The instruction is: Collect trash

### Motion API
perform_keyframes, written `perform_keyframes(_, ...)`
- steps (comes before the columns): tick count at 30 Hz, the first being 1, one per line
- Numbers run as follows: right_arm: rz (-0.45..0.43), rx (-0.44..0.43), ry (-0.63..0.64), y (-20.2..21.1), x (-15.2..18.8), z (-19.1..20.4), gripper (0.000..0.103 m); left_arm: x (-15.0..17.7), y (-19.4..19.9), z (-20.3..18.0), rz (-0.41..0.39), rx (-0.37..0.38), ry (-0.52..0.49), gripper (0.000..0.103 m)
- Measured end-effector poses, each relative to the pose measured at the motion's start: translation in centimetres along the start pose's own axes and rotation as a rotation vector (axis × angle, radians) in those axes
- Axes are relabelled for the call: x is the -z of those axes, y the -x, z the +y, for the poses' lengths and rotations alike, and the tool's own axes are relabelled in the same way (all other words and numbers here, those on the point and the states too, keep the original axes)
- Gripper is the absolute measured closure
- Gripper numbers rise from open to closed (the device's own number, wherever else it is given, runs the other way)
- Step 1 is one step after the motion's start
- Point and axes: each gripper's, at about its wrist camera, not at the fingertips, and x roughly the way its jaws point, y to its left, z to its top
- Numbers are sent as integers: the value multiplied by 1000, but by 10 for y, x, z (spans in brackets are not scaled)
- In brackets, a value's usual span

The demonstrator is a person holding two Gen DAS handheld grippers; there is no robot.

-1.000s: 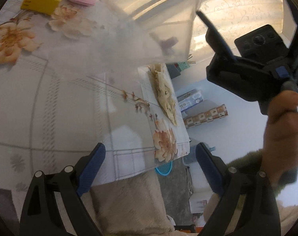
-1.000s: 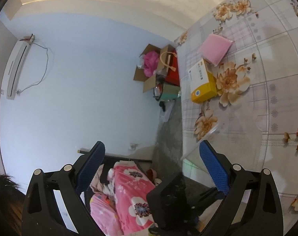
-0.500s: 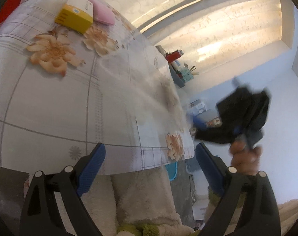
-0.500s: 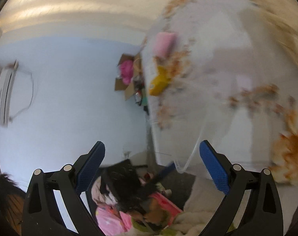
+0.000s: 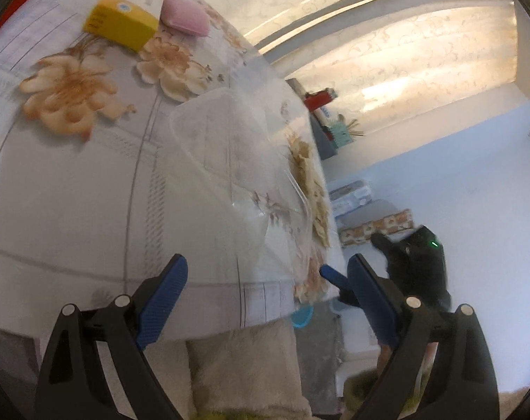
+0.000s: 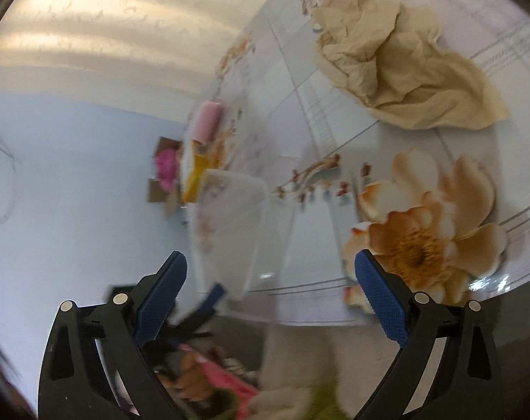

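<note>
A clear plastic container lies on the flowered tablecloth, a little ahead of my left gripper, which is open and empty. Crumpled tan paper sits just beyond the container at the table's right edge. In the right wrist view the same container is near the table edge, straight ahead of my open, empty right gripper. The tan paper lies farther up the table. From the left wrist view, the right gripper's black body hangs by the table's right corner.
A yellow box and a pink pack rest at the table's far side. A beige fleece-covered lap fills the space below the table edge. Cardboard boxes stand on the floor by the wall. Shelves with clutter sit under the curtained window.
The clear container, raised in front of the left camera a second ago, now lies on the table. The right gripper swung down to the table's edge and now faces the tabletop.
</note>
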Motion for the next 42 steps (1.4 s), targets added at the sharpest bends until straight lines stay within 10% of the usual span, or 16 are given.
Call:
perform_keyframes(12,-67,206,198,-12,9,11,10,-2,-43,-26,-64,-487,-203,50)
perform_keyframes(21,-99,276,261,-2,8,1,10,-12,-31,-27,-21,-518,-304,69)
perform_keyframes(42,-223,413,453,-20,24,-2,8,-19,-29,-20,4,-604,-415,66)
